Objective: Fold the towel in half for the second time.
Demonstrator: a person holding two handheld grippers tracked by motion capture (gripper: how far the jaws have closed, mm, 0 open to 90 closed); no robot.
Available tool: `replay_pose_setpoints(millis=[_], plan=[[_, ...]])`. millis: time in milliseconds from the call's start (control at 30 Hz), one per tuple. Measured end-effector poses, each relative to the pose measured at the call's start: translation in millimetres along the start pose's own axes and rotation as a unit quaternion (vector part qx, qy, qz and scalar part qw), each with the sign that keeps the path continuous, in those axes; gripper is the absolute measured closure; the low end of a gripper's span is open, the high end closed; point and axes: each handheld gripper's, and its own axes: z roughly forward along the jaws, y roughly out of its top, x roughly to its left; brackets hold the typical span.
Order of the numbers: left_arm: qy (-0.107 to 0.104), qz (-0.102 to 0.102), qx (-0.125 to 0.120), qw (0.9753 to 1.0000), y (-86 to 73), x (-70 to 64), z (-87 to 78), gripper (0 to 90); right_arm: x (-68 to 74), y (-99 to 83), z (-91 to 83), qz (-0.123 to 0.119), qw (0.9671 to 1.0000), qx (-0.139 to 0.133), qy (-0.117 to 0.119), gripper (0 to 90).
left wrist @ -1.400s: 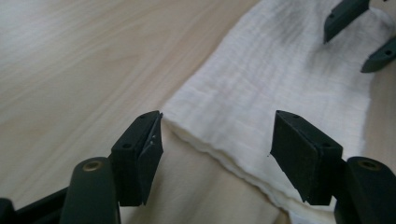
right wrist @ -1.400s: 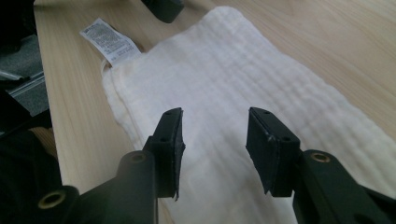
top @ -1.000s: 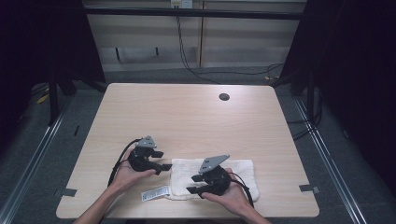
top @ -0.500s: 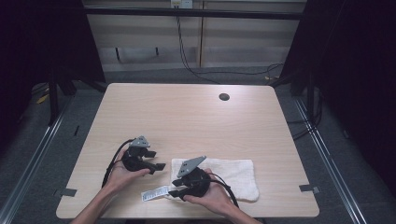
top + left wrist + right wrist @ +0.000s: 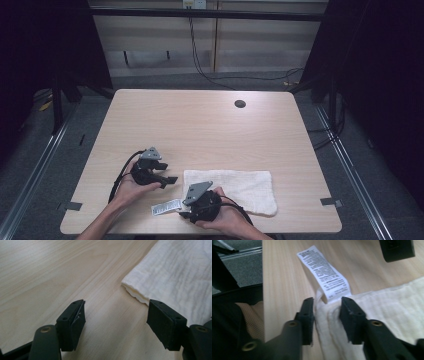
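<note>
**A:** On the worktop (image 5: 200, 125), near your edge and right of middle, the white towel (image 5: 240, 187) lies folded flat into a long rectangle. It is the biggest thing there. Can you tell why it sits so close to you?

**B:** You have it within easy reach of both hands, I'd judge, so neither arm has to stretch. The rest of the wood is bare but for a small dark hole (image 5: 240, 104) at the far side.

**A:** Next down in size, your two tools. Where is the left hand-held gripper (image 5: 167, 178)?

**B:** You hold it just off the towel's far-left corner, jaws spread wide and gripping nothing. In the left gripper view that layered corner lies just ahead of one jaw, so you seem to be lining up to take it.

**A:** And the right hand-held gripper (image 5: 327, 308)?

**B:** You have brought it to the near-left corner of the towel. Its jaws stand on either side of a bunched ridge of cloth, partly closed; whether they already bite the cloth I cannot tell.

**A:** Why that corner?

**B:** With one corner in each tool you could lift or unfold that whole short edge evenly. That is my reading, not a certainty.

**A:** Smallest thing?

**B:** The printed care label (image 5: 324, 275). It sticks out from the corner you are working, lying flat on the wood beyond your right jaws, pointing away from the cloth.
</note>
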Motion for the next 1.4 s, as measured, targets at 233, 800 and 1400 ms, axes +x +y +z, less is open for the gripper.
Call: replay_pose_setpoints(millis=[233,800,1400], plan=[[0.009,0.0,-0.016,0.9998,12.4,-2.3,-0.8,33.6,-4.3,0.3,-0.2,0.011,0.9999,0.0,-0.006,81.0],[-0.005,0.015,0.001,0.9999,30.3,-3.4,31.3,55.8,-11.5,0.0,0.2,0.039,0.9992,-0.004,0.009,83.1],[-0.028,0.064,0.022,0.9973,26.6,-17.1,40.4,71.8,-14.1,-2.3,-0.2,0.052,0.9984,-0.01,0.017,83.4]])
